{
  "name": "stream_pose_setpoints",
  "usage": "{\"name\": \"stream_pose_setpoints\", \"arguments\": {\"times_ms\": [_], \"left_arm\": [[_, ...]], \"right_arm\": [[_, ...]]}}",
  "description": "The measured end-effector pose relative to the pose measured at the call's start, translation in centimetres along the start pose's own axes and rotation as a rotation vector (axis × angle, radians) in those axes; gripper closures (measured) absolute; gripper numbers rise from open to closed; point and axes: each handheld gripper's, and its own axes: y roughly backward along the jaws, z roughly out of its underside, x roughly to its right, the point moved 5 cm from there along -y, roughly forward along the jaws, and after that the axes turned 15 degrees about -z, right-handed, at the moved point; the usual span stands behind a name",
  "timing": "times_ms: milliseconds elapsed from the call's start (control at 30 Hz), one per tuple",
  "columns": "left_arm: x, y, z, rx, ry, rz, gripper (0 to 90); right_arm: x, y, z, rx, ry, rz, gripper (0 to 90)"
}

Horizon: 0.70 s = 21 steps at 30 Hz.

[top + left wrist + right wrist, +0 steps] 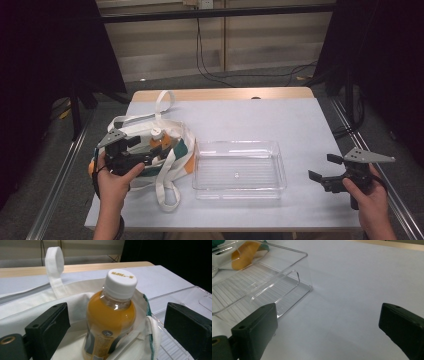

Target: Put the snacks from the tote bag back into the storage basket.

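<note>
We are bringing the left gripper (112, 322), jaws spread wide, around the juice bottle (110, 320) standing in the tote bag (172, 150). Centre the body between the pads, below the cap, clear of fabric. The right gripper (327, 172) is waiting released beside the clear tray (240, 192).

A cloth bag (150, 150) lies on the left part of the desk (250, 115), and a bottle (159, 141) sits in its mouth. Just right of the bag, near the desk's middle, rests a tray (239, 170). The left tongs (142, 147) sit over the bag, either side of the bottle without touching; the right tongs (325, 167) stand well right of the tray.
</note>
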Motion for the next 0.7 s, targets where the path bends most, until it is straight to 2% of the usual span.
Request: {"name": "stream_pose_setpoints", "arguments": {"times_ms": [100, 133, 167, 233, 367, 400, 500, 567, 667, 700], "left_arm": [[0.4, -0.2, -0.1, -0.009, -0.023, 0.006, 6.3], [0.6, -0.2, -0.2, -0.006, -0.017, 0.006, 6.3], [0.7, -0.3, -0.3, -0.004, -0.035, 0.003, 6.3], [1.0, -0.3, -0.4, 0.005, -0.041, 0.002, 7.2], [1.1, -0.4, -0.5, 0.009, -0.025, -0.007, 8.5], [0.9, -0.3, -0.5, 0.007, -0.033, -0.019, 8.5], [0.6, -0.3, -0.9, 0.040, -0.017, -0.030, 13.5], [0.4, -0.3, -1.0, 0.046, -0.033, -0.038, 16.7], [0.4, -0.4, -1.4, 0.072, -0.005, -0.034, 21.4], [0.3, -0.5, -1.4, 0.064, -0.006, -0.041, 23.1]], "right_arm": [[-0.1, -0.3, -0.1, -0.001, 0.009, -0.014, 1.8], [-0.2, -0.6, -0.1, -0.010, 0.018, -0.012, 1.8], [-0.2, -0.6, -0.1, -0.010, 0.018, -0.012, 1.8], [-0.5, -0.7, 0.0, -0.021, 0.028, -0.022, 1.8], [-0.8, -0.3, 0.0, -0.015, 0.034, -0.026, 1.8], [-0.8, -0.3, 0.0, -0.015, 0.034, -0.026, 1.8], [-0.6, 0.3, 0.3, 0.002, 0.021, -0.019, 1.8], [-0.5, 0.4, 0.3, 0.011, 0.011, -0.018, 1.8], [-0.4, 0.6, 0.6, 0.018, 0.001, -0.015, 1.8], [-0.4, 0.7, 0.6, 0.019, -0.003, -0.014, 1.8]]}}
